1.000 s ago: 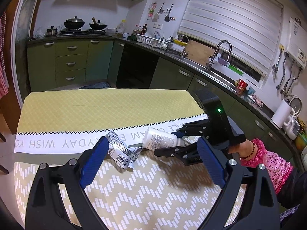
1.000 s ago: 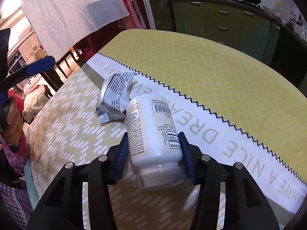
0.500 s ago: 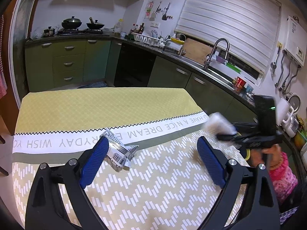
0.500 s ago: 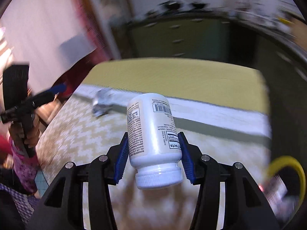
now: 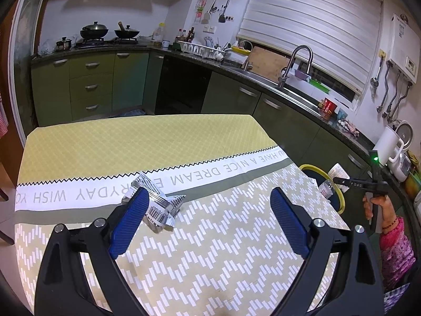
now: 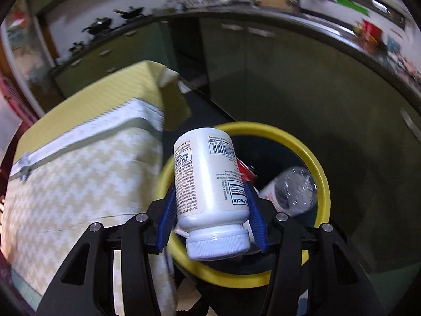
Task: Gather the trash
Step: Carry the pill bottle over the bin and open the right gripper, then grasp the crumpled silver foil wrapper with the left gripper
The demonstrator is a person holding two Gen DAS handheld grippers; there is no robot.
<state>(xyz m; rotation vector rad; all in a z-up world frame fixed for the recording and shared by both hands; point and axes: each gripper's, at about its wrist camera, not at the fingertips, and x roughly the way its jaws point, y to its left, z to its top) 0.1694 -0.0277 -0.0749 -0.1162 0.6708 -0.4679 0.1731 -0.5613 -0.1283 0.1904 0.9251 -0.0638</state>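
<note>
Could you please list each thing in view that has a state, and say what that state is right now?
white bottle: capped, gripped, held over the bin
right gripper: shut on the bottle
left gripper: open, empty, above the table
crumpled wrapper: lying on the tablecloth
yellow-rimmed bin: open, trash already inside
clear plastic bottle: lying inside the bin

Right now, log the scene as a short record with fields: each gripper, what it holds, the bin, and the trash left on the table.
right gripper: fingers shut on the white plastic pill bottle, held above the bin
left gripper: open, empty, over the table
yellow-rimmed round trash bin: beside the table, holds a clear plastic bottle
crumpled grey printed wrapper: on the patterned yellow tablecloth
</note>
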